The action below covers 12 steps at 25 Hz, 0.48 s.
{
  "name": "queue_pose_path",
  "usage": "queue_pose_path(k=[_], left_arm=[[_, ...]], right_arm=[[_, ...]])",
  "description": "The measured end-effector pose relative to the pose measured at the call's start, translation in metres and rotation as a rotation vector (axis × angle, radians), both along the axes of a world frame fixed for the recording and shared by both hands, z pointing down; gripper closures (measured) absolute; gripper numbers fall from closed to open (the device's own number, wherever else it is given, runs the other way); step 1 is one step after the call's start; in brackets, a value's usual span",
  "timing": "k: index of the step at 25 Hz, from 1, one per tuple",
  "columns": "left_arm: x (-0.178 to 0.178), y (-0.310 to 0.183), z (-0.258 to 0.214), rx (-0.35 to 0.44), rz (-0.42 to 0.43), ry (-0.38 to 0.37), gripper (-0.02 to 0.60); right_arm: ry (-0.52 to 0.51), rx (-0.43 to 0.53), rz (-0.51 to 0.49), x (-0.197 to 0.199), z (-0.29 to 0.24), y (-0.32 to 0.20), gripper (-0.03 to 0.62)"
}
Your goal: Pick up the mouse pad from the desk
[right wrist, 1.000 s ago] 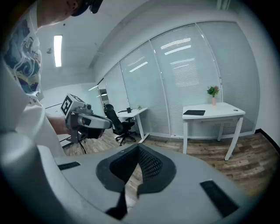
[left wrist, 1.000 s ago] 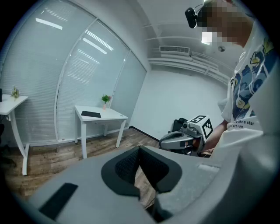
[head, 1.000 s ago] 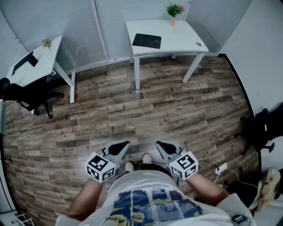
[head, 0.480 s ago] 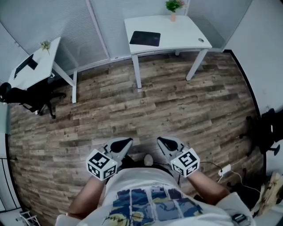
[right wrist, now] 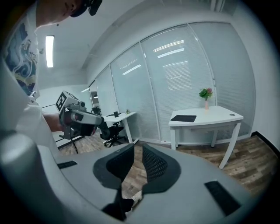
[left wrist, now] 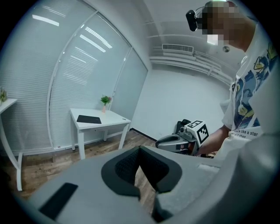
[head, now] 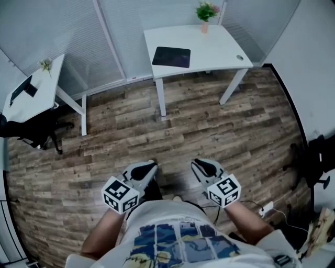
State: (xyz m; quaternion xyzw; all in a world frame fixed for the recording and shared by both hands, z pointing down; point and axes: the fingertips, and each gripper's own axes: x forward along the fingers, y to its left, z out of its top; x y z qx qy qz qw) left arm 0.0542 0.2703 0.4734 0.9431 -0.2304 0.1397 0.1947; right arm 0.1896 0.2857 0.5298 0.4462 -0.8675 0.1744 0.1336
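I had both grippers low in front of me over the wood floor (head: 209, 125), pointing toward twelve o'clock and well apart from the desk (head: 220, 47). The left gripper (head: 151, 167) sat at about eleven o'clock from my chest. In its own view the jaw tips met, with only floor showing through the wedge behind them, and nothing was held. The right gripper (head: 197, 164) sat at about one o'clock. Its jaws had just been opening and stood a narrow slit apart – nothing between them but floor.

The mouse pad (head: 171, 56) lay flat on the white desk at twelve o'clock, dark and rectangular, on the desk's left half. A small potted plant (head: 205, 13) stood at the desk's far edge, at roughly one o'clock from the pad. A small round mark showed near the desk's right edge, too small for me to tell what it was.

At ten o'clock stood a second white desk (head: 31, 89) with a black chair (head: 31, 128) just beside it. At four o'clock a white plug and cable (head: 264, 208) lay on the floor.
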Motion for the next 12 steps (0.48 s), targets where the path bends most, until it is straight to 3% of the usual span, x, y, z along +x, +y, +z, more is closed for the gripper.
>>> queue_pose_path(k=[12], left_arm=[[-0.065, -0.203, -0.009, 0.012, 0.106, 0.020, 0.580]], right_arm=[[0.056, -0.029, 0.141, -0.049, -0.015, -0.195, 0.540]])
